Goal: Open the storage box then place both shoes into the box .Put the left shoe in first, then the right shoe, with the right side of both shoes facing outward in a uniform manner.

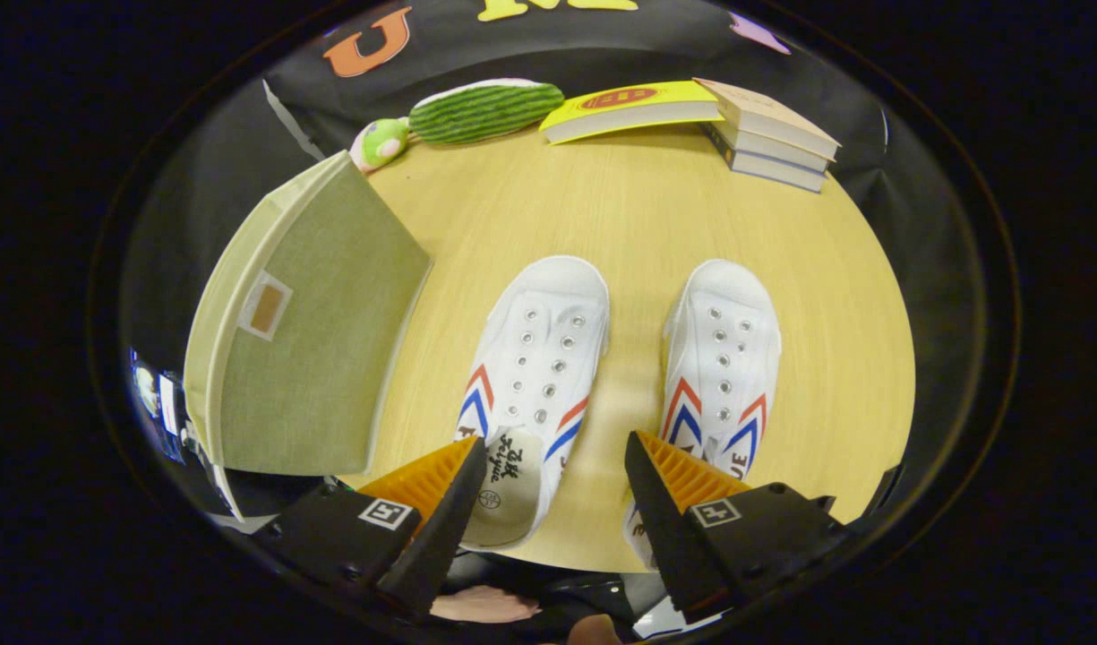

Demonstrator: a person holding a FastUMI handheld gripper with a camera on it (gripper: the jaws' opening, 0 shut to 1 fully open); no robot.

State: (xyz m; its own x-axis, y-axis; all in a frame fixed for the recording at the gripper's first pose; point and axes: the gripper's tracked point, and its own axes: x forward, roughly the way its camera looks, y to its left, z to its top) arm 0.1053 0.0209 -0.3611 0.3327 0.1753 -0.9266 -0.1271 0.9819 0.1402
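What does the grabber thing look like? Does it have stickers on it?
The gripper has two wedge-shaped fingers with ridged inner faces, like little stairs. Each finger sits on a chunky black block, and each block carries a small square black-and-white marker, much like a sticker. The fingers stand apart, open, above the white shoes.

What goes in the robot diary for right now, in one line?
gripper: open, above shoes | storage box: closed | left shoe, right shoe: on table | step: open box

Books (767,134), watermelon-like plush (485,111), table (638,224)
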